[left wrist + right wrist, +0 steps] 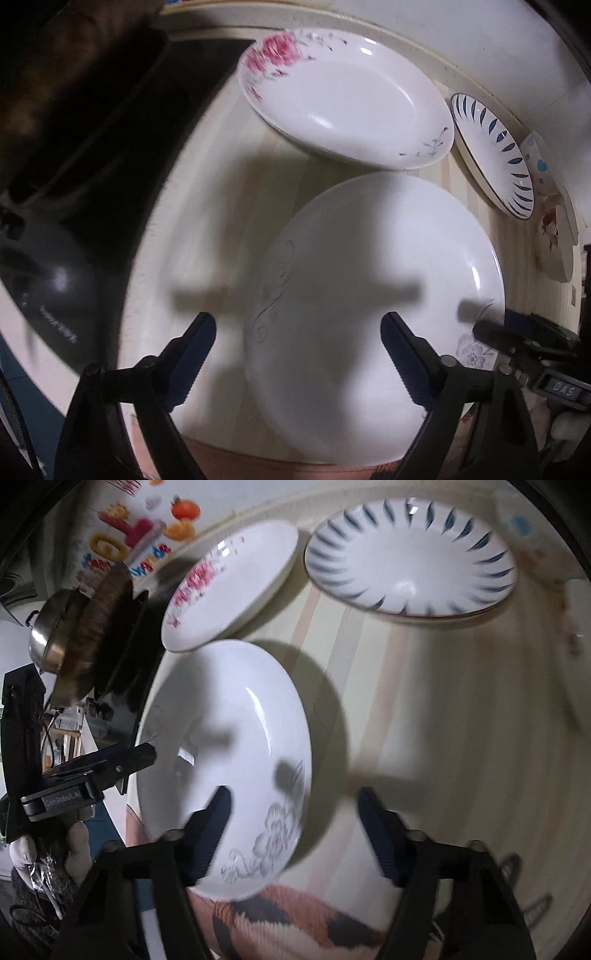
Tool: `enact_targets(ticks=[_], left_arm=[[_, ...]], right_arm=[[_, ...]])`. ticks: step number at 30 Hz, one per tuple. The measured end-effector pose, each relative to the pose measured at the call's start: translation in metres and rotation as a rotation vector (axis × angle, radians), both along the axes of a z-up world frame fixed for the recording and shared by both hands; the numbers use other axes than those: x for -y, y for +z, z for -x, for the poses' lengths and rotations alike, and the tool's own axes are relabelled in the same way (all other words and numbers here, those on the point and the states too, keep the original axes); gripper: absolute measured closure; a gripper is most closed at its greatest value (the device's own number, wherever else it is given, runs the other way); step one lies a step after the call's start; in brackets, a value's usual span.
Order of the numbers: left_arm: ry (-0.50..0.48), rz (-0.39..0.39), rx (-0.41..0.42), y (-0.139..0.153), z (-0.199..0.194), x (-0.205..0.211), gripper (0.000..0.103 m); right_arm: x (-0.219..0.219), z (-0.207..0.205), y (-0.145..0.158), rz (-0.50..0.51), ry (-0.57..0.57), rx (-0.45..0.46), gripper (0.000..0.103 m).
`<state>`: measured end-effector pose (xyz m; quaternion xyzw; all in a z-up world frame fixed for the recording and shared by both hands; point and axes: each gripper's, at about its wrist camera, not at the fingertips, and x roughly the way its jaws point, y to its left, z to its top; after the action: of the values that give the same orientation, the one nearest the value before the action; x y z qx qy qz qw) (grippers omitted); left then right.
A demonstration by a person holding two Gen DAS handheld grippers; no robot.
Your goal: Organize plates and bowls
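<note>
A large white plate with grey scroll and flower marks [373, 314] lies on the table, just below my open, empty left gripper [299, 332]. It also shows in the right wrist view [225, 760], where my open, empty right gripper [295, 805] hovers over its right rim. A white plate with pink flowers [343, 96] [229, 587] lies behind it. A plate with blue dashes on its rim [491, 151] [410, 557] lies to the right. The right gripper [517, 343] shows at the left view's right edge, the left gripper [110, 764] at the right view's left.
Dark cookware [55, 266] stands left of the plates. A metal pot [55, 635] and a brown item [103, 605] sit at the left. Further dishes with colourful prints [554, 240] lie at the far right. A patterned cloth [280, 919] covers the table's front edge.
</note>
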<state>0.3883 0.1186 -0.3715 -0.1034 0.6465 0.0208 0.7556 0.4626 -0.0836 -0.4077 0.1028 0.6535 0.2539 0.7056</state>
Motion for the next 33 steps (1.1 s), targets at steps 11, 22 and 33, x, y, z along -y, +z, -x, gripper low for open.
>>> enact_targets(ticks=[11,22,33], left_arm=[[-0.005,0.01,-0.019,0.0,0.012,0.011,0.038],[-0.048,0.003,0.045,0.044,0.025,0.045,0.038],[-0.151,0.023,0.076,0.067,0.029,0.108,0.038]], right_arm=[[-0.012,-0.003,-0.016,-0.012,0.055,-0.018,0.071],[0.024,0.014,0.021,-0.025,0.024,-0.021,0.071],[0.107,0.056,0.07,-0.025,-0.063,0.016,0.071]])
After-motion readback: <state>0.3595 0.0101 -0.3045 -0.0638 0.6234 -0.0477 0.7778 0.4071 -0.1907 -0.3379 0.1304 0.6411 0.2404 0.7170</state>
